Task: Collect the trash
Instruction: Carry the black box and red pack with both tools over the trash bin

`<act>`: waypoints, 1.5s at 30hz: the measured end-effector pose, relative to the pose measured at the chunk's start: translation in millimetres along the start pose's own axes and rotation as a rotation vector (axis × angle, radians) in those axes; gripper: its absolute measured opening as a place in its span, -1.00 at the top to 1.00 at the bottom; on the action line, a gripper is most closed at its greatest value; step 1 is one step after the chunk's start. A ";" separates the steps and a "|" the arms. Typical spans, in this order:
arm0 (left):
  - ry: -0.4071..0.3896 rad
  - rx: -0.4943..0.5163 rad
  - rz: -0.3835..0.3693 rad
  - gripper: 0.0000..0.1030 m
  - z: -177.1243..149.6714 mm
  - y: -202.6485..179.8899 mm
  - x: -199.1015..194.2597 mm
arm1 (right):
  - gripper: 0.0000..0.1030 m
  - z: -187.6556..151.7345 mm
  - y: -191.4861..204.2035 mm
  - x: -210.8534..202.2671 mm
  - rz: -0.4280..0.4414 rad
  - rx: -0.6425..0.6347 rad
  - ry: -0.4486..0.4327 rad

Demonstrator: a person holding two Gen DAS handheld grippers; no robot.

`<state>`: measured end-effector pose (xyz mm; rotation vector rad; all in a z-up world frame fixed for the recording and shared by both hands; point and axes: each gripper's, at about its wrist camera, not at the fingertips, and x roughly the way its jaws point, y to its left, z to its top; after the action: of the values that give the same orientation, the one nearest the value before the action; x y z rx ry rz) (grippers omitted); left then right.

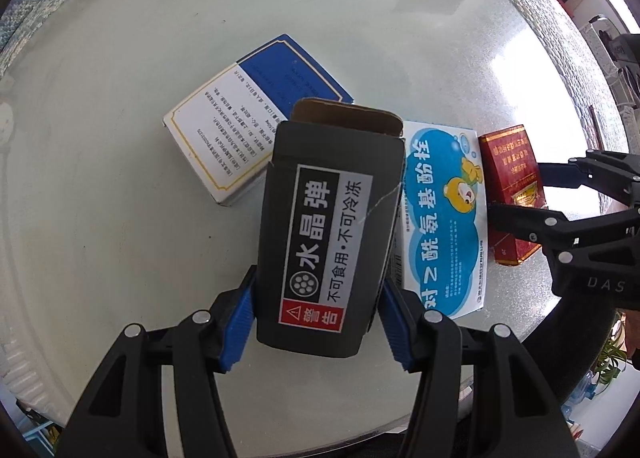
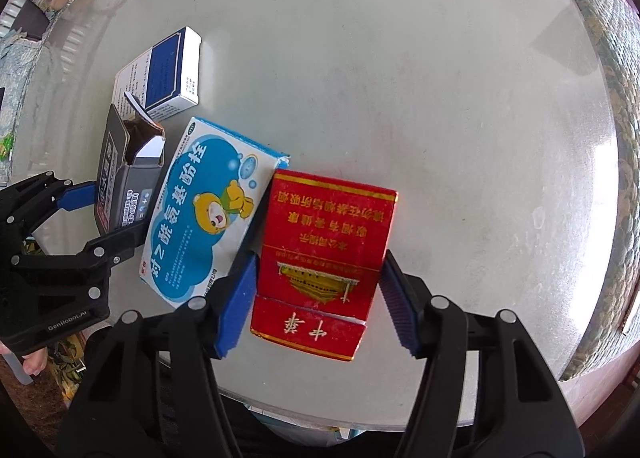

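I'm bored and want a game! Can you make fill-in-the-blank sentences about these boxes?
The left gripper grips the ___ box.
The right gripper straddles the ___ pack.
The cartoon animal on the light-blue box is a ___.

Missing words: black; red; bear

Both grippers are black linkage frames with silver rivets and ribbed blue pads. The left gripper [image 1: 316,322] bears white lettering "GenRobot.AI"; the right gripper [image 2: 316,298] reads "DAS".
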<state>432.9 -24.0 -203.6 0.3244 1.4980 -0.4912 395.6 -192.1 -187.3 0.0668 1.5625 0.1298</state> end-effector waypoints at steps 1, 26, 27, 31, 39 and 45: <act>0.001 0.000 0.004 -0.07 -0.1 -1.2 0.6 | -0.15 -0.5 2.4 0.5 -0.010 -0.008 -0.005; -0.061 -0.021 0.076 -0.03 -33.1 -35.8 -39.0 | -0.12 -67.3 12.9 -56.5 -0.075 -0.121 -0.166; -0.069 -0.018 0.081 -0.03 -36.3 -39.0 -43.4 | -0.12 -69.6 13.5 -58.5 -0.070 -0.127 -0.172; -0.105 0.003 0.098 -0.03 -43.9 -49.4 -64.4 | -0.12 -79.2 12.0 -75.8 -0.066 -0.153 -0.208; -0.175 0.044 0.116 -0.03 -84.2 -79.7 -97.7 | -0.12 -113.1 14.9 -102.5 -0.058 -0.229 -0.267; -0.215 0.067 0.097 -0.03 -122.4 -101.9 -111.2 | -0.12 -159.4 30.9 -113.2 -0.043 -0.314 -0.303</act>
<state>275.6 -38.7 -90.6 0.3823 1.2534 -0.4840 234.7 -181.9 -72.4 -0.1866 1.2252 0.3152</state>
